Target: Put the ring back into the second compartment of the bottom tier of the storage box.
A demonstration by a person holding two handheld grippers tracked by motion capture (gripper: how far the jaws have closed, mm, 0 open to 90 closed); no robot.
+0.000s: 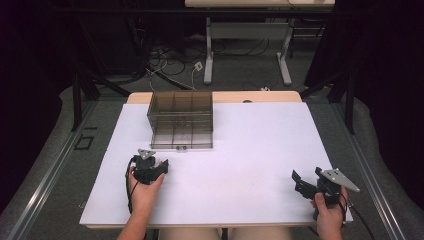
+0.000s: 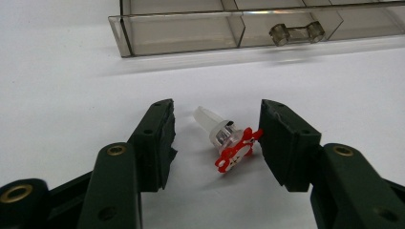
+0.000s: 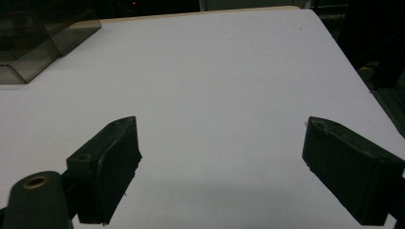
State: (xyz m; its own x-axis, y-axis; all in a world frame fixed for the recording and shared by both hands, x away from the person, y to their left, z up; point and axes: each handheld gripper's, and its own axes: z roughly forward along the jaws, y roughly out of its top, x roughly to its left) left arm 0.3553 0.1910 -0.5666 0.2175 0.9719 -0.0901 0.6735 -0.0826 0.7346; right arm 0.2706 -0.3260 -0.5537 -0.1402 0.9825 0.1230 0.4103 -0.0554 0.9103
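Observation:
A small clear plastic part with a red clip base [image 2: 224, 138] lies on the white table between the jaws of my left gripper [image 2: 216, 136]. The jaws stand open; the right jaw touches or nearly touches the red base, the left jaw is apart from it. In the high view my left gripper [image 1: 150, 170] sits just in front of a smoky transparent drawer box [image 1: 181, 119]. The box's drawer front with its handle [image 2: 296, 33] shows beyond the part. My right gripper [image 1: 306, 186] rests near the table's front right, jaws wide open with nothing between them [image 3: 222, 157].
The white table sheet [image 1: 250, 145] spreads bare between the two grippers. The drawer box corner [image 3: 33, 38] lies far left of the right gripper. Table edges run close on the right and front. Cables and desk legs lie on the floor beyond.

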